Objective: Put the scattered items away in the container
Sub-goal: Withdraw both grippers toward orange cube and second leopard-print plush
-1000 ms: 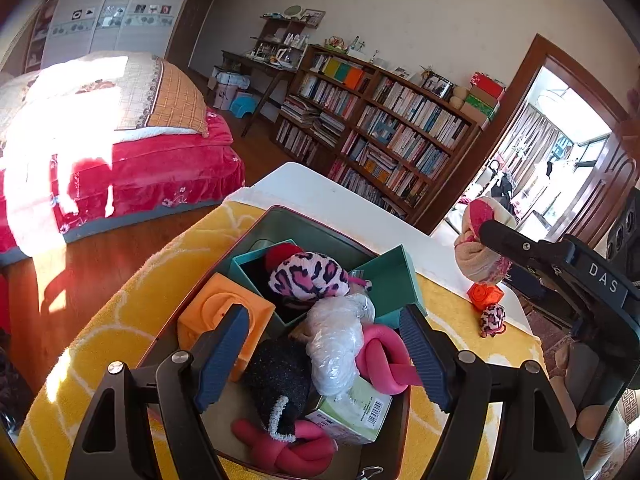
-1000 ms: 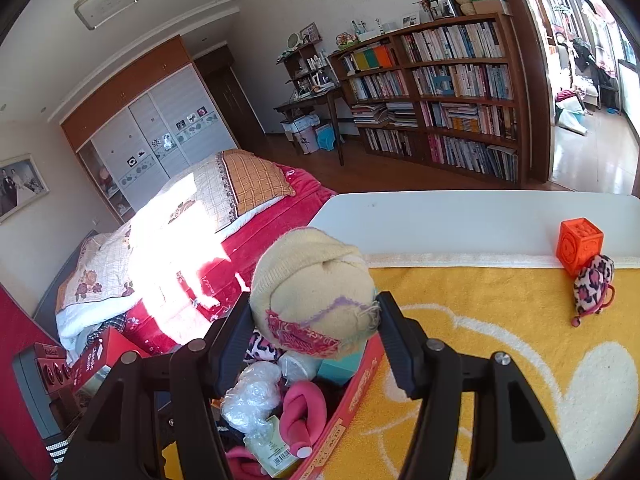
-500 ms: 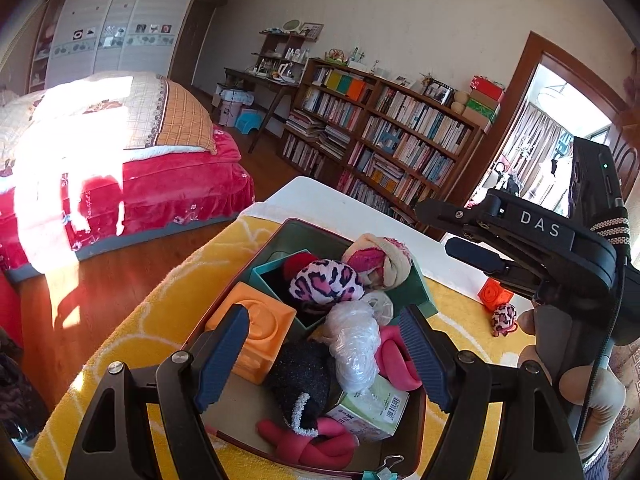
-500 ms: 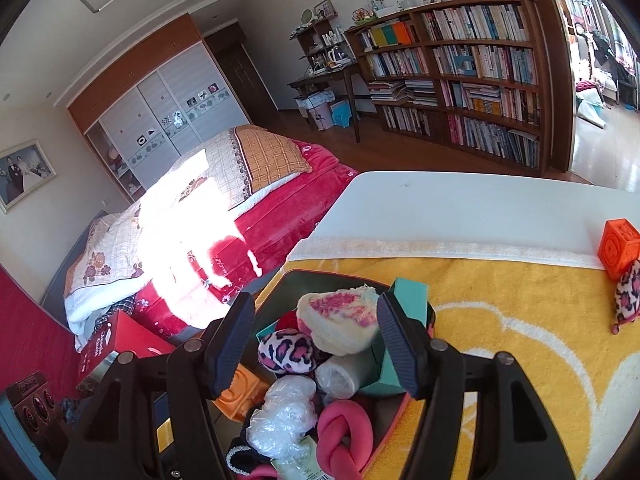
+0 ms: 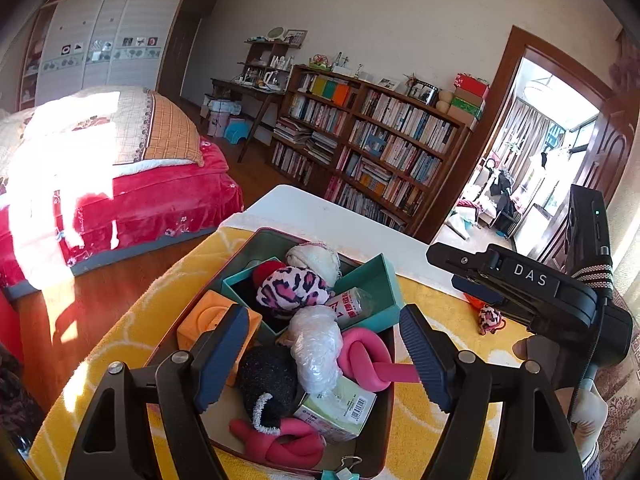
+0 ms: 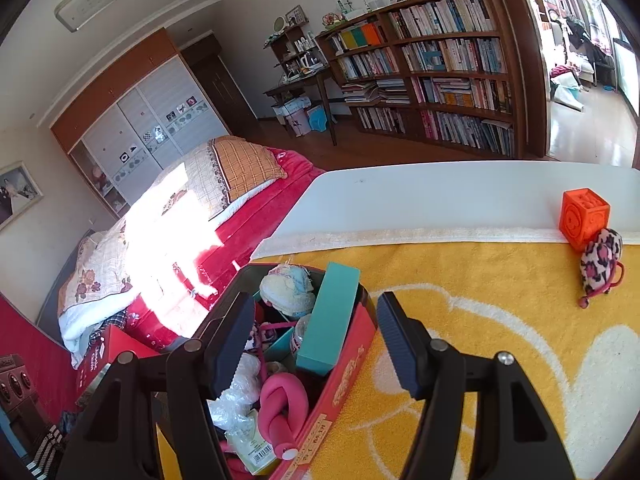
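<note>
The red container [image 5: 386, 432] [image 6: 344, 376] sits on the yellow towel and holds several items: a cream yarn ball [image 5: 314, 258] [image 6: 286, 290] at its far end, a leopard pouch [image 5: 292, 290], a teal box [image 5: 372, 292], pink knots [image 5: 362, 360] and an orange cube [image 5: 204, 320]. My left gripper [image 5: 324, 360] is open above the container. My right gripper [image 6: 316, 346] is open and empty over the container's right rim; it also shows in the left wrist view [image 5: 520, 292]. An orange cube [image 6: 582, 216] and a leopard pouch [image 6: 600, 264] lie on the towel at far right.
The yellow towel [image 6: 480, 320] covers a white table [image 6: 440, 196]. A red bed [image 5: 120, 200] stands left of the table, and a bookshelf [image 5: 380, 152] beyond it. A binder clip [image 5: 344, 466] lies at the container's near rim.
My right gripper carried the cream yarn ball over the container, opened and let it drop in. It has since drawn back to the right. My left gripper stayed open.
</note>
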